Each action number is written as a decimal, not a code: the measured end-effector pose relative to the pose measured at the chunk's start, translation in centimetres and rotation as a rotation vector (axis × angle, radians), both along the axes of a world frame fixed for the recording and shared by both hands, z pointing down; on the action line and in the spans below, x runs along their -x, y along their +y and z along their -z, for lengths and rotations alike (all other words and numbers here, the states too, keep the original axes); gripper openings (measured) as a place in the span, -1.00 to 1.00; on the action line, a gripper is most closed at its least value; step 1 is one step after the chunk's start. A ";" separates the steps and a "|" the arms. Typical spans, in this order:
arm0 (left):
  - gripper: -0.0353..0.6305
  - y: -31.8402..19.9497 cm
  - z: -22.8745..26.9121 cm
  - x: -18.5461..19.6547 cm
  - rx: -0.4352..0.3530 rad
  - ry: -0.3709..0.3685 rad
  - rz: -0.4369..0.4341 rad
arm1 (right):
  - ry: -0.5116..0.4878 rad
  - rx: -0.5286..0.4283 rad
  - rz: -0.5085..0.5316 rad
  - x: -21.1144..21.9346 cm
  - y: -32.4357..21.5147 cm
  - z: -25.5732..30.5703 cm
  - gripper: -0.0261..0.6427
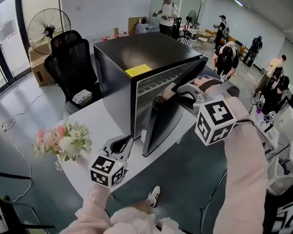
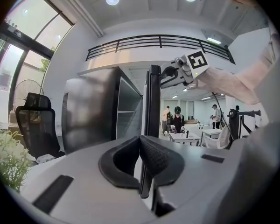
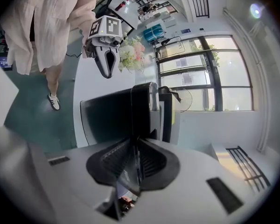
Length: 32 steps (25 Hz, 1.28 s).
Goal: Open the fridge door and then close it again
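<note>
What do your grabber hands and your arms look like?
The left gripper and the right gripper are light grey, with black ridged pads. Each carries a white cube with black square markers. Loose pale pink sleeves cover both arms.

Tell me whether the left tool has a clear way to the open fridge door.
Probably yes: the fridge door stands just ahead of the left tool, with nothing visible between them.

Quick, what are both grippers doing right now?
Left gripper: closed, holding nothing.
Right gripper: closed on the edge of the black fridge door.
</note>
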<state>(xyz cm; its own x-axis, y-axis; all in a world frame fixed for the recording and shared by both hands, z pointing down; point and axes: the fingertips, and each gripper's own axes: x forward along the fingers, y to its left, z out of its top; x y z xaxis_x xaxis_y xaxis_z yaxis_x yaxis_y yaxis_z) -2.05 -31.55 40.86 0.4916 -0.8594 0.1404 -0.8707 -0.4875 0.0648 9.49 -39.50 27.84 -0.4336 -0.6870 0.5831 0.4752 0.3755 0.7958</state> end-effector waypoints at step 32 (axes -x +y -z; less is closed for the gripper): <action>-0.86 -1.0 -0.5 1.3 0.010 0.004 0.032 | -0.058 0.005 -0.028 5.7 -4.2 0.0 -0.72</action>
<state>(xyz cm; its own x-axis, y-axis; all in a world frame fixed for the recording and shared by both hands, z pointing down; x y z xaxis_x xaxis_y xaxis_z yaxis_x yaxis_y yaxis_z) -3.39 -32.52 41.36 0.4648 -0.8731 0.1472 -0.8854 -0.4590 0.0735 3.76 -43.69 27.84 -0.4474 -0.6962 0.5613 0.4180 0.3920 0.8195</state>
